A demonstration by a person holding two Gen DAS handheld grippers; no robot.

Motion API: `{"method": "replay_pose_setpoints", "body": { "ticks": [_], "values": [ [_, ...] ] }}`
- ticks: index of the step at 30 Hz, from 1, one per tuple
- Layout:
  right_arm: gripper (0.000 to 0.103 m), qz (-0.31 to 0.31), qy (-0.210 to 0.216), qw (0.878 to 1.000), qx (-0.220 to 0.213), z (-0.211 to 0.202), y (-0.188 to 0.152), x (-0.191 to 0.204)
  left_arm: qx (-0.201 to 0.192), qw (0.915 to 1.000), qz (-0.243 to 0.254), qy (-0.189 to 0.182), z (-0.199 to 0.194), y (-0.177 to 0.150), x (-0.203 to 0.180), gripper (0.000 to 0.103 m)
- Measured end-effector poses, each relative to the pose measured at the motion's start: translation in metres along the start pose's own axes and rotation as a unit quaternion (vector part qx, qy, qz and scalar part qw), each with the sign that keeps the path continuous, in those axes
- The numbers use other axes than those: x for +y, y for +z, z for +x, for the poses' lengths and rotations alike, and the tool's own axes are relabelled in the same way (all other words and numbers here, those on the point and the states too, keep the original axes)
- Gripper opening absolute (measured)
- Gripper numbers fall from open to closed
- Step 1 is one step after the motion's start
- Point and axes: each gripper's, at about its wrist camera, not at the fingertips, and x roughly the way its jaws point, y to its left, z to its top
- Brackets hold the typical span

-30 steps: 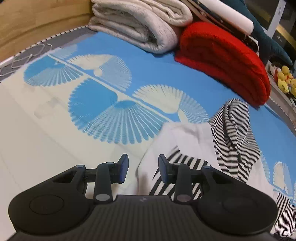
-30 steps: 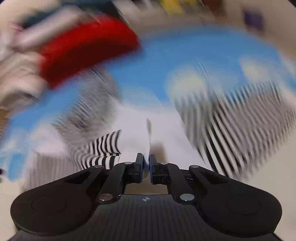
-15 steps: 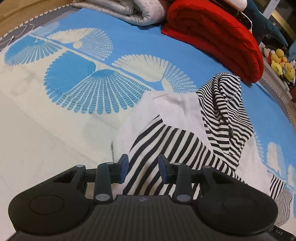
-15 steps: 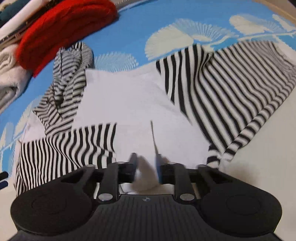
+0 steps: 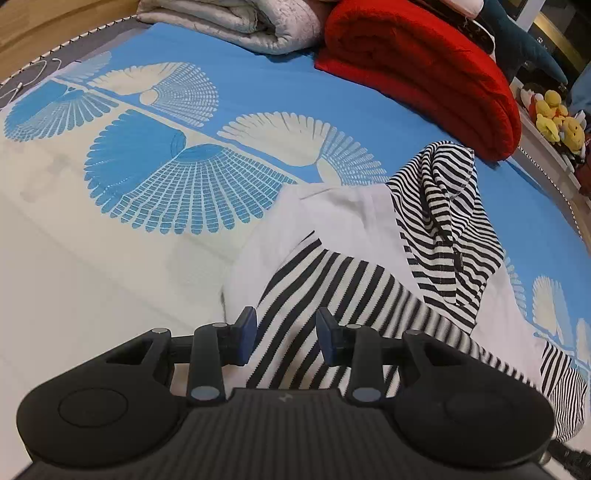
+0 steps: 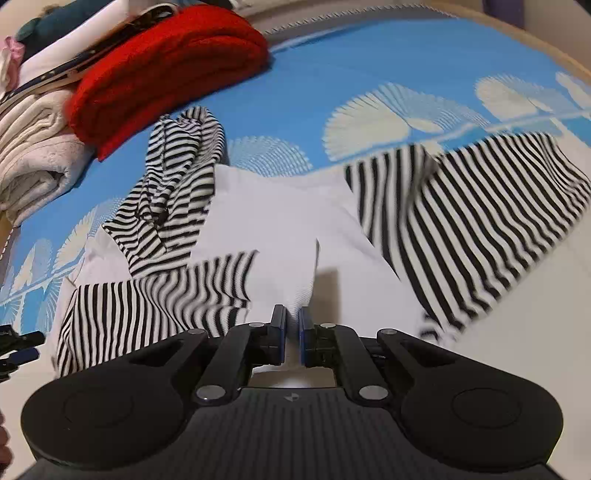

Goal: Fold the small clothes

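A small white hoodie (image 5: 343, 221) with black-and-white striped sleeves and hood lies on the blue and cream bed cover (image 5: 184, 173). One striped sleeve (image 5: 332, 291) is folded across its white body; the striped hood (image 5: 447, 221) lies bunched beyond it. My left gripper (image 5: 283, 338) is open, hovering over that folded sleeve. In the right wrist view the hoodie (image 6: 280, 221) shows with its other sleeve (image 6: 472, 218) spread to the right. My right gripper (image 6: 291, 334) is shut on the white hem fold of the hoodie.
A folded red blanket (image 5: 424, 70) and a folded grey-white blanket (image 5: 240, 22) lie at the far side of the bed. Yellow plush toys (image 5: 557, 118) sit beyond the right edge. The left gripper's tip (image 6: 18, 350) shows at the left edge of the right wrist view.
My left gripper has pulled back, bringing more of the folded sleeve into view. My right gripper opened half a second ago and has closed again on the white hem.
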Motion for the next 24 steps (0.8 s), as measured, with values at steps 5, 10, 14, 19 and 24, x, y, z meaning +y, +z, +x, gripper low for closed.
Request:
{"method": "replay_pose_setpoints", "body": {
  "ticks": [5, 10, 14, 19, 24],
  "values": [
    [0.012, 0.027, -0.053, 0.998, 0.011, 0.019, -0.004, -0.012, 0.006, 1.0000, 0.005, 0.001, 0.003, -0.001, -0.003, 0.039],
    [0.037, -0.029, 0.046, 0.998, -0.012, 0.018, 0.002, 0.010, 0.013, 0.9998, 0.014, -0.007, 0.006, -0.004, -0.009, 0.039],
    [0.045, -0.032, 0.017, 0.994, 0.105, 0.064, -0.018, 0.006, 0.017, 0.9997, 0.016, -0.006, 0.007, -0.006, -0.011, 0.039],
    [0.045, -0.049, 0.029, 0.997, 0.058, 0.047, -0.014, 0.008, 0.011, 0.9995, 0.027, -0.010, 0.002, -0.006, -0.017, 0.039],
    [0.045, -0.046, 0.007, 0.996, 0.080, 0.056, -0.015, 0.003, 0.021, 0.9979, 0.059, -0.016, 0.001, -0.013, -0.033, 0.039]
  ]
}}
